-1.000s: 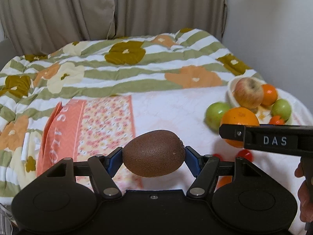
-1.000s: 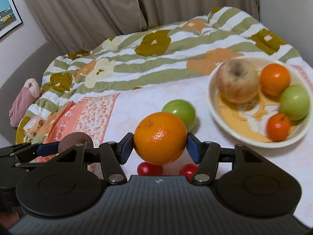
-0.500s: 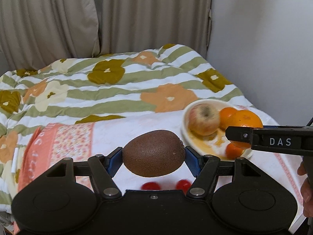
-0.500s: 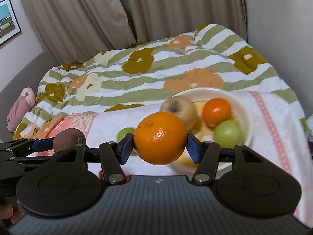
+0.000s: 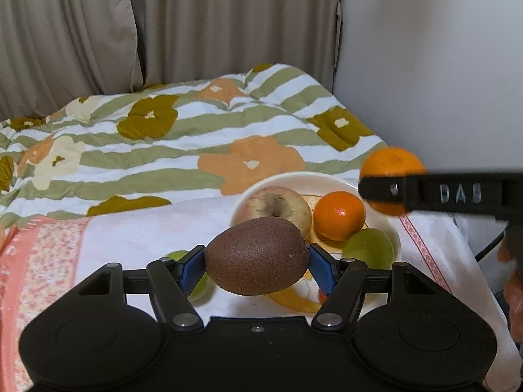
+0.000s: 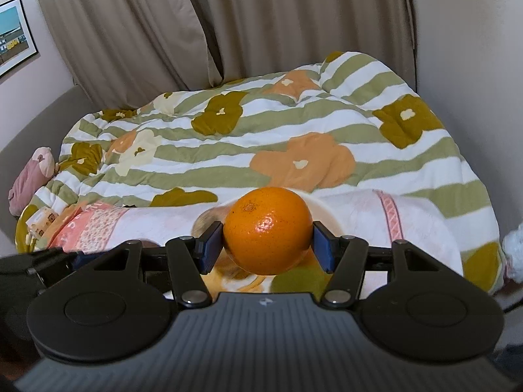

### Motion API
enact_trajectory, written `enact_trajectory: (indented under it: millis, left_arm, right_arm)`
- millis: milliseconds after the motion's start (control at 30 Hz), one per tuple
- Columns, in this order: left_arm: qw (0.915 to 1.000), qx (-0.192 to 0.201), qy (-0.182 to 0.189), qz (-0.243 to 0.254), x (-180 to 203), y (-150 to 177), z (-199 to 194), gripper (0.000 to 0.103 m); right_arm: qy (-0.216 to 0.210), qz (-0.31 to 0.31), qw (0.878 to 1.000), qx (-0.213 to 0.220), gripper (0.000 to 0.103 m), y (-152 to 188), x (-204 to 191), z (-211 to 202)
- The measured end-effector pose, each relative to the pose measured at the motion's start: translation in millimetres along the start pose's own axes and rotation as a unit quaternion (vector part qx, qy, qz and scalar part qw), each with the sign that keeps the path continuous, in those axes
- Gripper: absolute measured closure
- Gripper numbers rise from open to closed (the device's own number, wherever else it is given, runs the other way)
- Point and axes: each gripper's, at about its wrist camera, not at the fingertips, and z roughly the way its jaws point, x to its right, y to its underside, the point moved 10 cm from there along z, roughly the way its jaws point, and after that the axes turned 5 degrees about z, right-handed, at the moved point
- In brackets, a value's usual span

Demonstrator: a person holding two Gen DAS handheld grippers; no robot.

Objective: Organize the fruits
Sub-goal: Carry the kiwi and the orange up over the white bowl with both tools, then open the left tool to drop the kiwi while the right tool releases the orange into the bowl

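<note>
I am holding a brown kiwi [image 5: 257,256] in my left gripper [image 5: 257,261], its blue pads [image 5: 193,268] pinching the fruit from both sides, lifted above the cloth. In front of it a cream plate [image 5: 340,181] is sitting on a white and pink cloth [image 5: 157,228] spread over a bed. The plate is carrying a pale red apple [image 5: 278,204], a small orange mandarin [image 5: 340,215] just beside it, and a green fruit [image 5: 367,251] at the near rim. Another green fruit [image 5: 178,256] is lying on the cloth, partly hidden behind the left pad.

My right gripper [image 6: 268,245] is pinching a large orange [image 6: 268,230] between its blue pads [image 6: 322,250], held in the air over the plate [image 6: 327,215]. In the left wrist view the same orange [image 5: 392,163] is showing to the right, above the plate's far edge, behind the gripper's black finger marked DAS.

A quilt [image 6: 261,130] with green stripes and large flowers is covering the bed behind, and beige curtains [image 6: 228,26] are hanging at the back.
</note>
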Motion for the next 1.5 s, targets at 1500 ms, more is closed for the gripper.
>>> enact_trajectory:
  millis: [1500]
  left_arm:
    - [0.9973, -0.03, -0.067, -0.006, -21.7, 29.5, 7.1, 0.004]
  right_arm:
    - [-0.064, -0.044, 0.994, -0.077, 0.03, -20.9, -3.3, 141.0]
